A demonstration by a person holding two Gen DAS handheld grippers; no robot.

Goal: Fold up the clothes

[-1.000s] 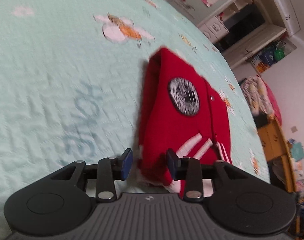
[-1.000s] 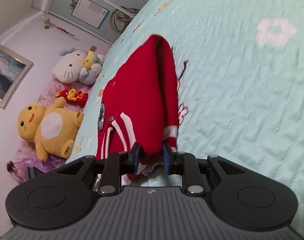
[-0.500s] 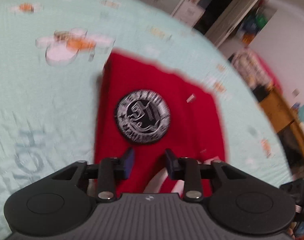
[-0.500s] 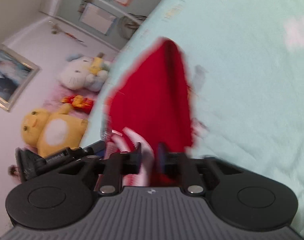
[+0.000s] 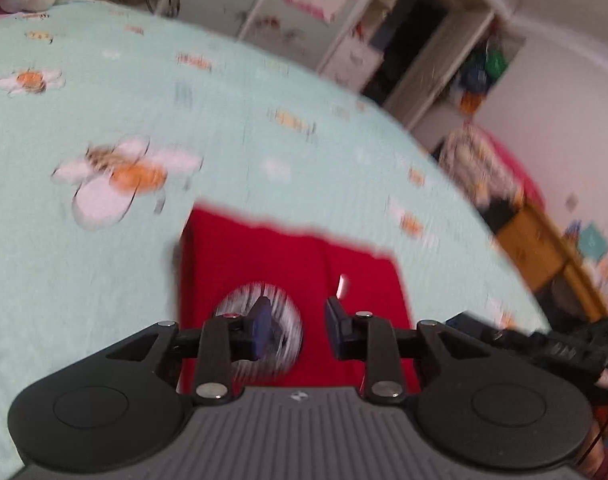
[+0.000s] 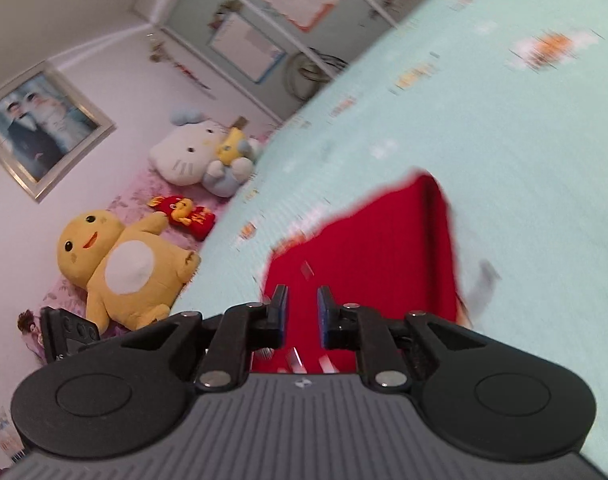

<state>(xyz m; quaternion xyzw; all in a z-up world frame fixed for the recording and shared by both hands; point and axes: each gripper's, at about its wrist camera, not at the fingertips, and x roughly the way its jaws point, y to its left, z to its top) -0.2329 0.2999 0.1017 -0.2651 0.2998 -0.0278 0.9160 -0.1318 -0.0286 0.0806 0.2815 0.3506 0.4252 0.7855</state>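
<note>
Red garment [image 5: 287, 264] lies folded flat on the mint bedspread [image 5: 103, 280], just ahead of and below both tongs. In the left wrist view the left gripper [image 5: 297, 326] hangs over its near part; the jaws stand apart with nothing between them and have just been closing a little. Seen through their gap and behind the left pad is the garment's round black-and-white badge [image 5: 283, 320], blurred. Beyond it the red cloth runs to a straight far edge, a vertical crease down its middle. At the right edge of this view a piece of the other black tool shows beside the garment.

In the right wrist view the right gripper [image 6: 301, 316] sits over the garment's [image 6: 364, 248] near edge; its jaws are slightly apart, have just been opening, and hold no cloth. White stripes [image 6: 295, 360] show low between the fingers. The cloth reaches away to a raised corner on the right.

Farther off, the bedspread [image 6: 504, 160] carries flower prints [image 5: 119, 180]. Past its left side in the right view lie a yellow plush [image 6: 119, 264], a white cat plush [image 6: 191, 152] and a framed picture [image 6: 39, 132] on the wall. In the left view, shelves [image 5: 424, 60] stand beyond the bed's far edge.
</note>
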